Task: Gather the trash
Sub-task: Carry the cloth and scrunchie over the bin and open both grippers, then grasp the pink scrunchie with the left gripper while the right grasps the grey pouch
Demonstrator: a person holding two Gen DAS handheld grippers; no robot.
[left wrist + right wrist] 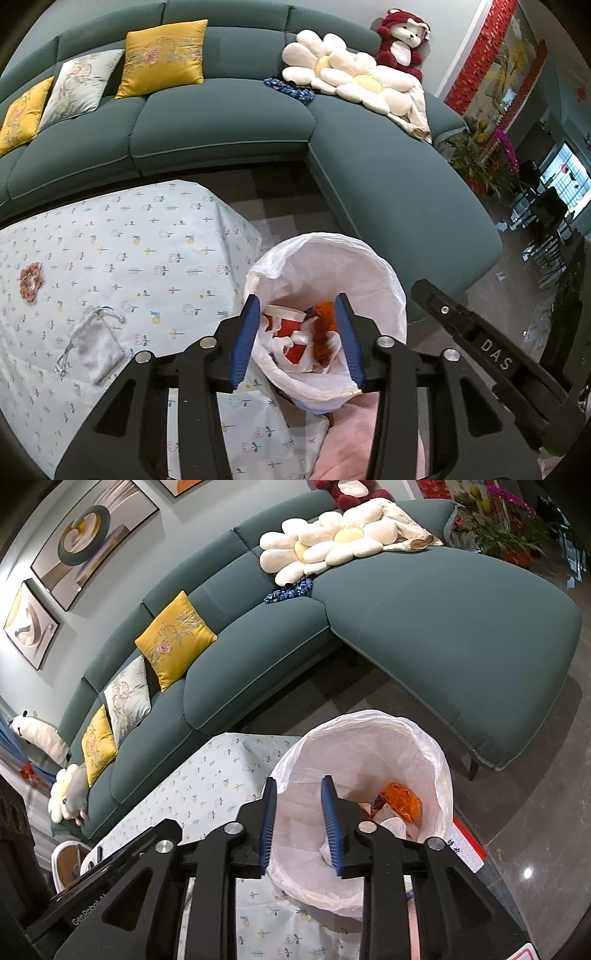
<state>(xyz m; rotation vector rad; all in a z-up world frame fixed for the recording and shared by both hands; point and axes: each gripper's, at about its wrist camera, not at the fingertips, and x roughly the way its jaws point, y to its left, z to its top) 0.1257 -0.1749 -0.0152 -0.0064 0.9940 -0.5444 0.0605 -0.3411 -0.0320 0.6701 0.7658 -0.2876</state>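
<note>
A trash bin lined with a white plastic bag (384, 273) stands on the floor at the table's corner; it also shows in the right wrist view (424, 738). Inside lie a red and white paper cup (288, 323), orange wrappers (325, 317) (402, 799) and white crumpled plastic. My left gripper (297, 306) is open and empty, hovering over the bin's mouth. My right gripper (297, 788) is open and empty over the bin's left rim; its black body shows at the right of the left wrist view (491, 354).
The table wears a pale floral cloth (122, 251) bearing a small grey drawstring pouch (96, 347) and a brown scrunchie (31, 280). A teal sectional sofa (229, 118) with cushions and plush toys curves behind. Pink fabric (354, 443) lies below the bin.
</note>
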